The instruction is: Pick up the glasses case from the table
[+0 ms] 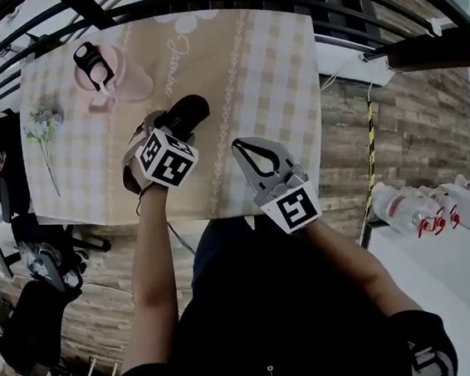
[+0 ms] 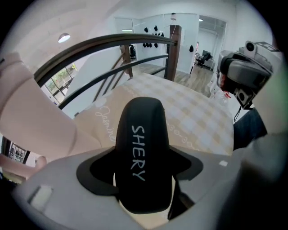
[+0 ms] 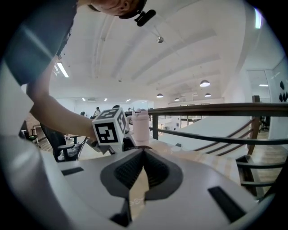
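Snugly gripped, smooth rounded black glasses case (image 2: 143, 152), left gripper's (image 2: 141, 179) grey fingers (image 2: 58, 191)

Apparently wooden floor (image 1: 412, 123), dark railing (image 2: 112, 41)

- An open-plan office, with a dark metal railing (image 3: 216, 109) along one edge.
- Black office chairs (image 1: 33, 329) stand on the wood-plank floor (image 1: 106, 313) beside the table (image 1: 273, 70).
- Round ceiling lights (image 3: 204, 83) and glass-walled rooms (image 2: 180, 31) show beyond.

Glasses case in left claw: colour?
Black rounded glasses case with white SHERY lettering; clearest in the left gripper view.
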{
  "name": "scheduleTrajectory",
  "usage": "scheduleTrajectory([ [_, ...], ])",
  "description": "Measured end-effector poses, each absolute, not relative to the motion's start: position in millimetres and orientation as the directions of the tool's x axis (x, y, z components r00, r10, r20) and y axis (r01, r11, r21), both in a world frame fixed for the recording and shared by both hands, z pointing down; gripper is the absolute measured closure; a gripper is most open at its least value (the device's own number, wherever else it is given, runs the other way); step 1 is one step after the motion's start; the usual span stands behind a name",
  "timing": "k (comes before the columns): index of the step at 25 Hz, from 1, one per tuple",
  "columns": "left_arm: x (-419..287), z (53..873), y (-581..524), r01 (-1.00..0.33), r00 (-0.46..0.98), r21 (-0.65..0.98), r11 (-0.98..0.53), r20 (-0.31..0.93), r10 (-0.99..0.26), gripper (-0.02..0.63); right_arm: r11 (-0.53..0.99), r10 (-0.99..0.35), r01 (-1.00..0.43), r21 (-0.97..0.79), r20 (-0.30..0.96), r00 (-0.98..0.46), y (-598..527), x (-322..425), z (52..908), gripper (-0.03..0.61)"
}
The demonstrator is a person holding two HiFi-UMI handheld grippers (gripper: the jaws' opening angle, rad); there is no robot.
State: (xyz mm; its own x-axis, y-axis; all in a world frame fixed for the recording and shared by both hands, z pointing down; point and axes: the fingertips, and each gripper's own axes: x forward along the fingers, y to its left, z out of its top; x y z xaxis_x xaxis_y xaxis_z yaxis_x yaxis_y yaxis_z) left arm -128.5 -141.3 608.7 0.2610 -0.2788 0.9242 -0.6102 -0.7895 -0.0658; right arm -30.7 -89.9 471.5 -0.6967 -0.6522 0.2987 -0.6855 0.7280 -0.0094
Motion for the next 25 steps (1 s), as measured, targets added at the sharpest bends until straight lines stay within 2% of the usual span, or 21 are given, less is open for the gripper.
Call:
scheduleTrajectory([
  [11,-120.4,495.8,-128.0,-0.714,0.255,-0.266,-0.647,0.763,-0.595,0.27,0.699,-0.71,-0.712,0.064,0.184,-0.68,-109.2,-9.5,414.5,0.568],
  [17,-118.2,429.3,-123.3,-0.772,0.236,-0.358,-0.526,0.606,-0.759,0.27,0.676,-0.737,-0.722,0.147,0.098,-0.669,-116.7,-1.7,369.1,0.568],
  [25,-124.9,355.6,-125.1,-0.833,0.207,-0.418,-0.362,0.372,-0.905,0.27,0.621,-0.765,-0.748,0.233,-0.024,-0.643,-127.9,12.2,315.9,0.568],
])
